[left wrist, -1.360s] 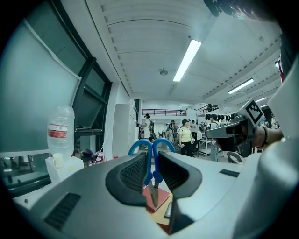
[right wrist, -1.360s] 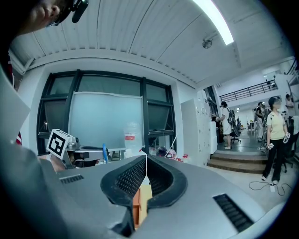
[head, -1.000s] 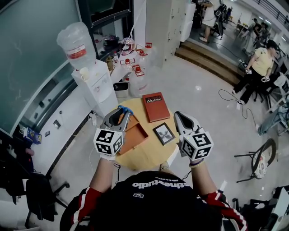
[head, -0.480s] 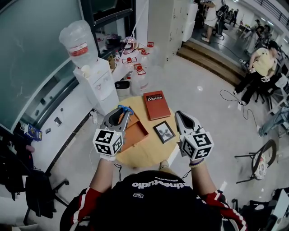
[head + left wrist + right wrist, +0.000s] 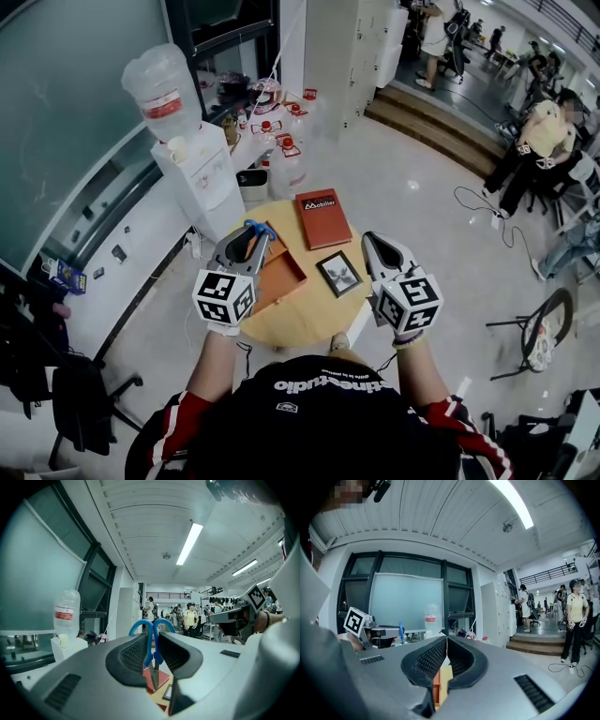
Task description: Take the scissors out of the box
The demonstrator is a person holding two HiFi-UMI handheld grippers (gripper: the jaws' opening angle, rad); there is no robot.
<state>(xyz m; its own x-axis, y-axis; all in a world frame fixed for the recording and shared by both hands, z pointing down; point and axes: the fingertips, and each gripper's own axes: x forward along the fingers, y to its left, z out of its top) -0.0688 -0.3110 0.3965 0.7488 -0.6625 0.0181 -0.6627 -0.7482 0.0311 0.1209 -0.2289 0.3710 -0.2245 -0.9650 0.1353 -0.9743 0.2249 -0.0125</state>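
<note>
Scissors [image 5: 136, 625], blue-handled: gripped upright in left claw [image 5: 251, 234], raised clear of the open orange box [image 5: 284, 277] on the round surface [image 5: 302, 325]. Right claw [image 5: 374, 241]: pressed together, nothing held. Red book [image 5: 323, 222]: lettered "Mobilier".

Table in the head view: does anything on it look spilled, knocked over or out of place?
Nothing stands out. On the round table, the orange box lies open, and the red book and picture frame lie flat beside it, nothing spilled. The scissors are off the table, clamped in the left gripper.
</note>
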